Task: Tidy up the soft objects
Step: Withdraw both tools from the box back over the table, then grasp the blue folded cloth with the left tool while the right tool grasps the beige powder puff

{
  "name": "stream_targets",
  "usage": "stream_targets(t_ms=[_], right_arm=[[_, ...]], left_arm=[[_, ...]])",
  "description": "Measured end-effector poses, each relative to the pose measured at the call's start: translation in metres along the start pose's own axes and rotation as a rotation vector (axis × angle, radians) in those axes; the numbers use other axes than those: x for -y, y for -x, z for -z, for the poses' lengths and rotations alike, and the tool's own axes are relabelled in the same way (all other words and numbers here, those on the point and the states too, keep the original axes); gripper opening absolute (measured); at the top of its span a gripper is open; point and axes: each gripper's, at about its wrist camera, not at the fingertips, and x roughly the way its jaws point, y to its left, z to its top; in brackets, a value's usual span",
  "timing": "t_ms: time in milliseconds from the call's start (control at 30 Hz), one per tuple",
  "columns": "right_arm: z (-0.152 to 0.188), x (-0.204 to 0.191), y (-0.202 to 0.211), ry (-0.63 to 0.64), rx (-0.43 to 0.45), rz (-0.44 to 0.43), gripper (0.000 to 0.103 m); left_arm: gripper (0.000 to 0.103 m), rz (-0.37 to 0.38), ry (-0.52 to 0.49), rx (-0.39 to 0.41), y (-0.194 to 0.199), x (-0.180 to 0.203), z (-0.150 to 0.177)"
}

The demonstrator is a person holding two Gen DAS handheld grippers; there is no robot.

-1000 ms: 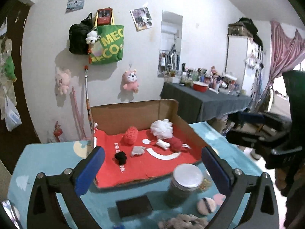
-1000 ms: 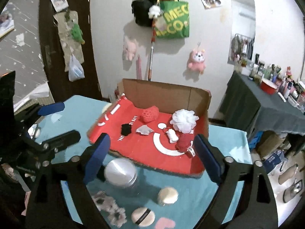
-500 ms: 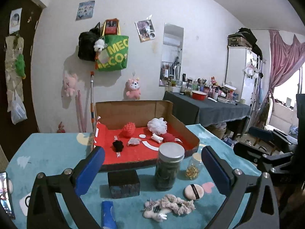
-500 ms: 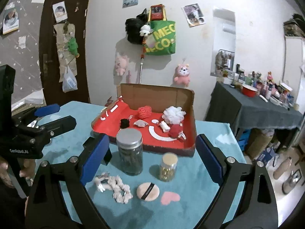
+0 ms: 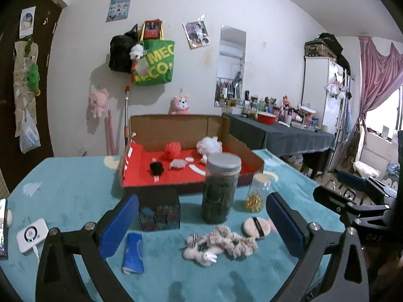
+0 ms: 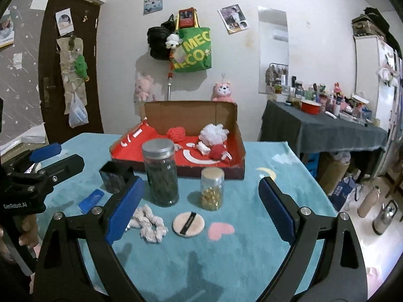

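A cardboard box with a red lining stands at the table's far side. It holds a red knit ball, a white pouf, a black pompom, a grey scrap and a red toy. In front lie a fluffy scrunchie, a small white plush and a round powder puff. My left gripper and right gripper are both open and empty, hovering above the table's near side.
A tall dark jar, a small jar of gold bits, a dark cube box and a blue packet stand on the teal table cover. A white device lies at left.
Both grippers have pulled back from the box toward the table's near edge and dropped lower. The jars, puff, scrunchie and plush have come fully into view. Jaws stay open.
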Motion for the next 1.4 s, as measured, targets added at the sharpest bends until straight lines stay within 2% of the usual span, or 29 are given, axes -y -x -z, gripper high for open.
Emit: stream_targets(t_ms=[300,733,1133,1400], right_arm=[[0.035,0.000,-0.015,-0.012,-0.051,0.042,0.094],[0.072,0.001,-0.041,-0.041,-0.156,0.051,0.094],[0.087,0.004,-0.057,-0.063,-0.228,0.042,0.094],[0.086,0.005,-0.070,-0.059,-0.259,0.044,0.094]], left_arm=[[0.103,-0.004,0.026,-0.085,-0.017,0.001,0.030],[0.103,-0.028,0.044,-0.188,-0.039,-0.006,0.057],[0.103,-0.045,0.059,-0.248,-0.054,-0.014,0.065],[0.103,-0.056,0.103,-0.312,-0.068,-0.034,0.063]])
